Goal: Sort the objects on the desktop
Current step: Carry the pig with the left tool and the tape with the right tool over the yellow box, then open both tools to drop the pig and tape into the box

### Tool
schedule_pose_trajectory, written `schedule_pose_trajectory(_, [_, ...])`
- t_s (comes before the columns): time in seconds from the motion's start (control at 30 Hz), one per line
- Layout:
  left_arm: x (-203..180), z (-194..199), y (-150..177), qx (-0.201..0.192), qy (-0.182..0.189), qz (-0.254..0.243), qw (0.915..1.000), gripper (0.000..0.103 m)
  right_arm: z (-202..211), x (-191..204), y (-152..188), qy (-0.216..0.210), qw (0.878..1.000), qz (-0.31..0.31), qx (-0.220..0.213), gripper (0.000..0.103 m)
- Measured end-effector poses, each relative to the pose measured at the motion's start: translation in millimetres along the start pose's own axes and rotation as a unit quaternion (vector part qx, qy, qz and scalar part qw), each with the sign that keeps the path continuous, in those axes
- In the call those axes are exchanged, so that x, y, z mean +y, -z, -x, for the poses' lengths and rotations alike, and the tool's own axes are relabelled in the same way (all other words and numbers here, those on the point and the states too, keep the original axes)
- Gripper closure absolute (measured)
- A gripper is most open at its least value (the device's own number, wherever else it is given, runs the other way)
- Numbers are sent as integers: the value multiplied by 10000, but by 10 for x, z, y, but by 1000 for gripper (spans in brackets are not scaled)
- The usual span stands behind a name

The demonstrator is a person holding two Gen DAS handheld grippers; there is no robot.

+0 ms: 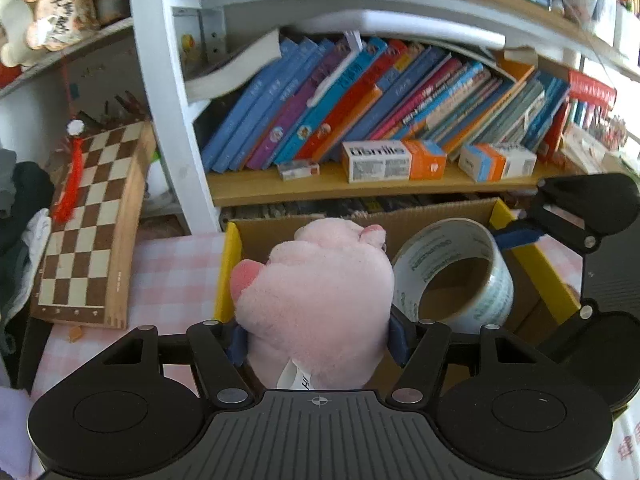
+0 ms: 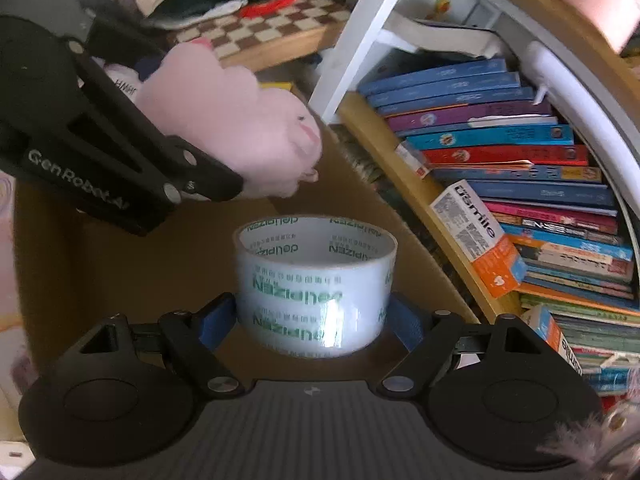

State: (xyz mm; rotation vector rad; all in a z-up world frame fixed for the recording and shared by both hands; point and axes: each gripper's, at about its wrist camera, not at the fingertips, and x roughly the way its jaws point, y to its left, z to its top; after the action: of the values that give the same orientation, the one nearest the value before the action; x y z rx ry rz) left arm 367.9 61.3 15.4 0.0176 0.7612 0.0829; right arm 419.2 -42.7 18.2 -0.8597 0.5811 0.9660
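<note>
A pink plush toy (image 1: pixel 316 296) with a white tag fills the middle of the left wrist view, and my left gripper (image 1: pixel 318 338) is shut on it, its blue pads pressed into the toy's sides. The toy hangs over an open cardboard box (image 1: pixel 452 210) with yellow flap edges. A roll of clear printed tape (image 2: pixel 314 286) sits between the blue pads of my right gripper (image 2: pixel 312 320), which is shut on it over the box floor (image 2: pixel 140 264). The tape roll (image 1: pixel 456 276) and right gripper appear at the right of the left wrist view. The plush toy (image 2: pixel 224 128) shows upper left in the right wrist view.
A bookshelf (image 1: pixel 360 188) packed with leaning books stands just behind the box, with small cartons (image 1: pixel 394 160) on its ledge. A folded wooden chessboard (image 1: pixel 86 224) leans at the left on a pink checked cloth (image 1: pixel 172 276). Dark clothes are piled at far left.
</note>
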Motion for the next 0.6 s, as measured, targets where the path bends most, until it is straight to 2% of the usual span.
schedule_pose_trajectory(0.17, [-27,-155,12,165,-43,-89,9998,38,-101,-1,6,-56,9998,127,125,23])
schedule_pose_trajectory(0.2, [-31,-186,15,203,-42,-101,9997,38,-113,-1,11,-57,9998,140,148,33])
schedule_pose_trajectory(0.27, [-41,-234,28,259,-22,-136,9996,38,-145,-25,25,-69,9997,88,200,60])
schedule_pose_trajectory(0.43, [-62,-247,15,258,-5,-187,9995,34,-207,-80,68,-113,9995,-45,295,58])
schedule_pose_trajectory(0.53, [-69,-169,-4,174,-1,-180,9997,31,-187,-94,87,-146,9995,-130,254,54])
schedule_pose_trajectory(0.6, [-74,-117,-17,118,1,-175,9998,27,-131,-100,91,-181,9994,-222,184,47])
